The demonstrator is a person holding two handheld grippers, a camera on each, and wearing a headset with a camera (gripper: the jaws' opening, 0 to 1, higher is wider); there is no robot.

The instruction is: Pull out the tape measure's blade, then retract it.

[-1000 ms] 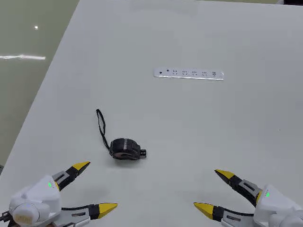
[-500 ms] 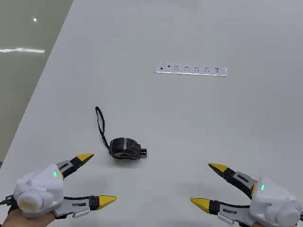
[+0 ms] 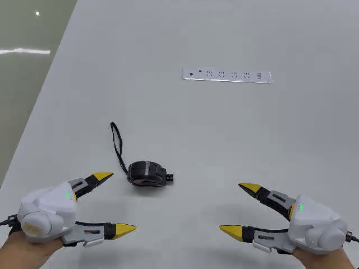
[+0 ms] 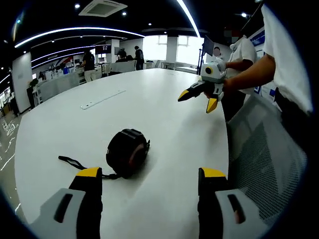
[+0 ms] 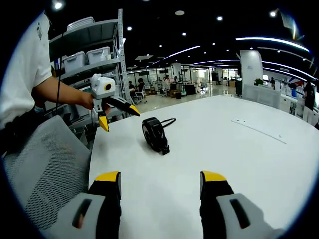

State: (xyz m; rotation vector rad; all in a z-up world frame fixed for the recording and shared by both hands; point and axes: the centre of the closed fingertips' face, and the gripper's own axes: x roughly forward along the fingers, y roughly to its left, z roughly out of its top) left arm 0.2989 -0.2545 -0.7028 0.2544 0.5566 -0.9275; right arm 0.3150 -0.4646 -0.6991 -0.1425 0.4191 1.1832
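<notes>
Head view, nearest: white, yellow-tipped left hand-held gripper (image 3: 118, 202) at bottom left, jaws spread wide, nothing between them. White, yellow-tipped right hand-held gripper (image 3: 234, 207) at bottom right, likewise wide and empty. Versus 1 s ago: both further up the white desk (image 3: 224, 140) and closer to the target, right one also shifted inward. Jaw spread unchanged. Part of the frame shift down to head-camera tilt.

Next out: round black tape measure (image 3: 147, 174) upright on the desk, just ahead of the two and between them. Nearer the left one, touching neither. Blade fully in, only the hook tab showing at the case mouth, pointing right. Black loop strap (image 3: 116, 144) trailing off toward far left. Same spot and pose as 1 s ago.

Left gripper view: tape measure (image 4: 127, 151) just past the jaw tips. Right hand-held gripper (image 4: 197, 102) well beyond, held in a hand, wide.

Right gripper view: tape measure (image 5: 154, 133) ahead of the jaws. Left hand-held gripper (image 5: 119, 119) just left of it, wide.

Farthest: flat white power strip (image 3: 226, 75) mid-desk, well apart from the tape measure. Place on desk unchanged.
</notes>
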